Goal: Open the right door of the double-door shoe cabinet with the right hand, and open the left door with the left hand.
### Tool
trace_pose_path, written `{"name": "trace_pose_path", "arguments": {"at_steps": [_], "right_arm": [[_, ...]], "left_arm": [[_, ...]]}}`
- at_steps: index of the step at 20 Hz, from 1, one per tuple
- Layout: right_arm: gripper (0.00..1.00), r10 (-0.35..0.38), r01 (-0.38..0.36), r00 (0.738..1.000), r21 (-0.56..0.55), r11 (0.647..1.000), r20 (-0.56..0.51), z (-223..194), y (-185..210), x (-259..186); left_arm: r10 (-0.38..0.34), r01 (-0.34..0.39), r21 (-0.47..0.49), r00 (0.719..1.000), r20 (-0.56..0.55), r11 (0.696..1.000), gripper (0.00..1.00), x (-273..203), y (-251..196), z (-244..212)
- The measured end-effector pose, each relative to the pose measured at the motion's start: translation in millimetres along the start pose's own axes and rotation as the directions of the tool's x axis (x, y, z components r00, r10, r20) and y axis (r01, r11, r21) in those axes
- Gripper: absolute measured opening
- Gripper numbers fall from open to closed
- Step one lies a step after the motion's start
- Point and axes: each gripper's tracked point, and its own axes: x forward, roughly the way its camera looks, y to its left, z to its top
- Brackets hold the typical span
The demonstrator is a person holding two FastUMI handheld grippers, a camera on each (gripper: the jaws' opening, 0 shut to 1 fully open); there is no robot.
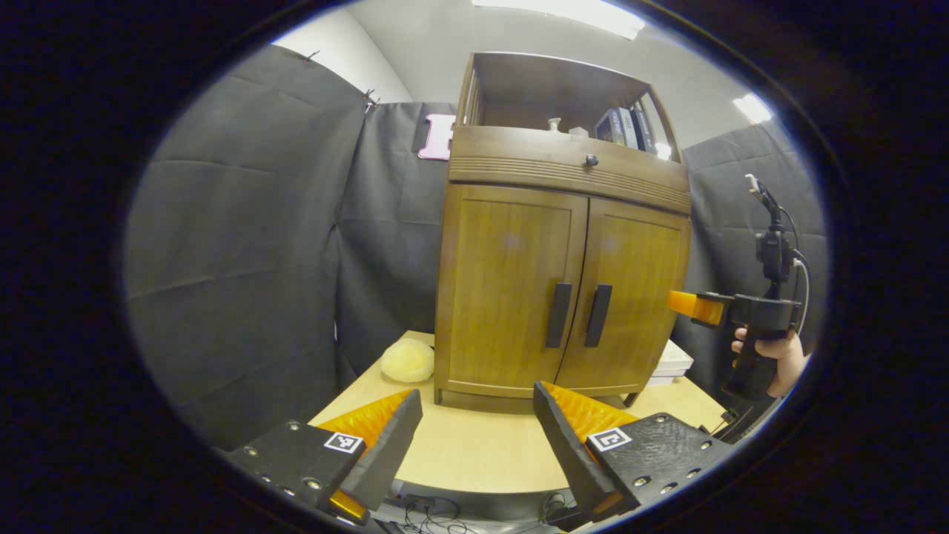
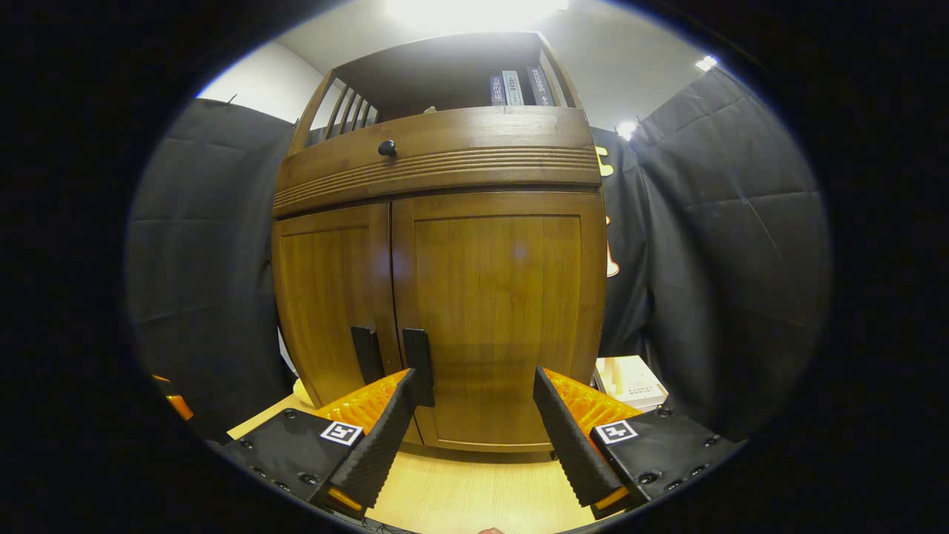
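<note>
A brown wooden shoe cabinet [image 1: 563, 282] stands on a light wooden table [image 1: 474, 452], both doors closed. Its left door [image 1: 511, 285] and right door [image 1: 630, 297] each carry a dark vertical handle, left handle [image 1: 558, 315] and right handle [image 1: 597, 315]. My left gripper [image 1: 478, 434] is open, low in front of the cabinet, with nothing between its fingers. In the right gripper view the right door [image 2: 497, 319] is close ahead, its handle [image 2: 417, 363] beside the left handle [image 2: 367, 354]. My right gripper [image 2: 474, 415] is open just before that door. A hand holds the right gripper [image 1: 697, 307] at the cabinet's right side in the left gripper view.
A drawer with a round knob [image 1: 591, 159] and an open shelf with books [image 1: 626, 127] top the cabinet. A pale yellow fluffy ball [image 1: 407, 360] lies left of the cabinet. White boxes [image 2: 630, 382] are stacked at its right. Black cloth walls surround the table.
</note>
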Motion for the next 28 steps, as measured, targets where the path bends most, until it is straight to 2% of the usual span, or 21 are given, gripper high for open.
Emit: {"name": "trace_pose_path", "arguments": {"at_steps": [5,6,7,8,9,10,11,12,15,16,17,18,21,22,23,25,28], "right_arm": [[0.98,-0.003,0.002,1.000,0.043,0.999,0.014,1,5,23],[0.94,-0.003,0.002,1.000,0.047,0.999,0.022,1,7,28],[0.98,0.001,-0.002,1.000,0.048,0.999,0.025,-1,11,34],[0.93,0.007,-0.008,1.000,0.045,0.999,0.020,-4,16,40],[0.98,0.014,-0.014,1.000,0.043,0.999,0.016,-6,21,46],[0.93,0.021,-0.022,1.000,0.045,0.999,0.016,-5,26,51],[0.93,0.032,-0.033,0.999,0.051,0.998,0.020,-4,32,56],[0.98,0.047,-0.048,0.999,0.058,0.997,0.020,-2,39,62],[0.98,0.102,-0.103,0.995,0.102,0.989,0.010,-1,57,76],[0.98,0.094,-0.096,0.995,0.107,0.990,0.016,1,58,83],[0.93,0.083,-0.085,0.996,0.104,0.991,0.021,2,58,90],[0.97,0.073,-0.075,0.997,0.101,0.992,0.020,2,59,98],[0.98,0.035,-0.034,0.999,0.067,0.997,-0.005,-8,55,119],[0.93,0.013,-0.012,1.000,0.059,0.998,-0.015,-14,51,125],[0.98,0.025,-0.023,0.999,0.062,0.998,-0.023,-20,53,128],[0.88,0.034,-0.032,0.999,0.060,0.998,-0.021,-26,58,132],[0.88,0.023,-0.023,0.999,0.012,1.000,-0.037,-36,61,140]], "left_arm": [[-0.011,0.012,-0.039,1.000,0.026,0.999,0.92,1,-1,8],[-0.009,0.012,-0.050,0.999,0.052,0.999,0.95,1,-2,14],[-0.015,0.019,-0.063,0.997,0.074,0.998,0.95,1,-4,17],[-0.024,0.030,-0.070,0.996,0.084,0.997,0.95,1,-5,19],[-0.025,0.031,-0.065,0.996,0.086,0.997,0.95,-2,-3,18],[-0.014,0.018,-0.050,0.996,0.089,0.999,0.95,-3,-1,18],[-0.001,0.004,-0.035,0.996,0.091,0.999,0.95,-2,-2,18],[0.012,-0.010,-0.025,0.996,0.089,1.000,0.95,-2,-2,17],[0.043,-0.041,-0.021,0.996,0.074,0.999,0.95,1,2,7],[0.052,-0.050,-0.023,0.996,0.068,0.998,0.95,2,4,6],[0.060,-0.059,-0.027,0.996,0.058,0.998,0.95,2,5,4],[0.070,-0.068,-0.030,0.996,0.047,0.997,0.95,2,6,3],[0.105,-0.103,-0.046,0.994,0.027,0.994,0.95,1,7,5],[0.113,-0.112,-0.055,0.993,0.023,0.992,0.95,1,8,6],[0.125,-0.124,-0.063,0.992,0.021,0.990,0.95,1,10,4],[0.151,-0.150,-0.075,0.988,0.009,0.986,0.95,2,12,2],[0.175,-0.176,-0.084,0.984,-0.012,0.981,0.95,3,13,4]]}}
